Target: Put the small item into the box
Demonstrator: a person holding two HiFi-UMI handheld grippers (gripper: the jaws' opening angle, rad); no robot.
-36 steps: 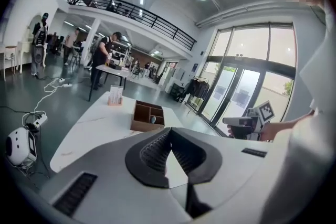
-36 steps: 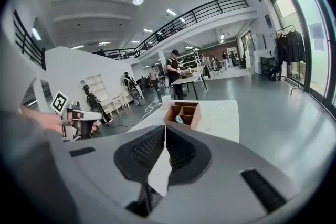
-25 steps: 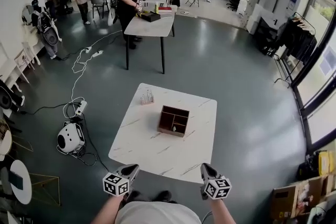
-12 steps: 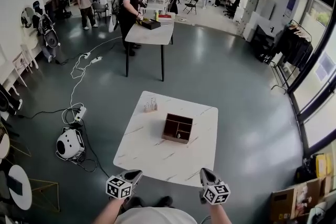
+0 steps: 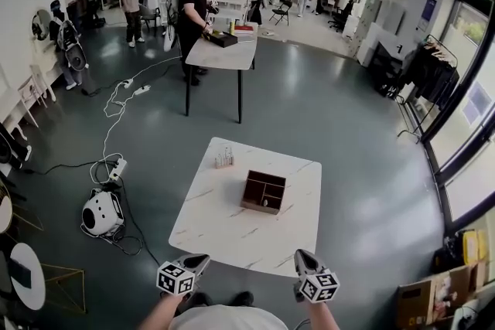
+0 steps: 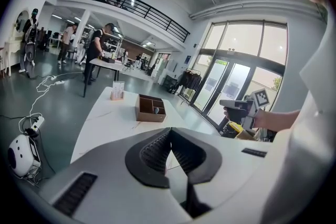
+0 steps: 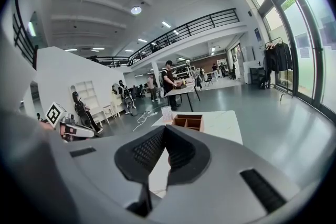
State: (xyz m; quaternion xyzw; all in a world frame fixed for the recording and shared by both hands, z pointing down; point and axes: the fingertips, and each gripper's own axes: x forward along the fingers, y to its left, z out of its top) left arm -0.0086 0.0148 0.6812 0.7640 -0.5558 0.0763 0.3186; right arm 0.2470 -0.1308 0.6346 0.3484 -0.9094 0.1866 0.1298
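Overhead, the brown wooden divided box [image 5: 263,192] sits on the white marble-look table [image 5: 224,232], with a small grey item [image 5: 264,202] in a near compartment. The left gripper [image 5: 195,260] and right gripper [image 5: 302,256] hang by the table's near edge. The left gripper view shows jaws pressed together, holding nothing. The right gripper view shows the same, with the box ahead.

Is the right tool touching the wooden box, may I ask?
Apart. The head view shows bare tabletop between the right tool and the wooden box.
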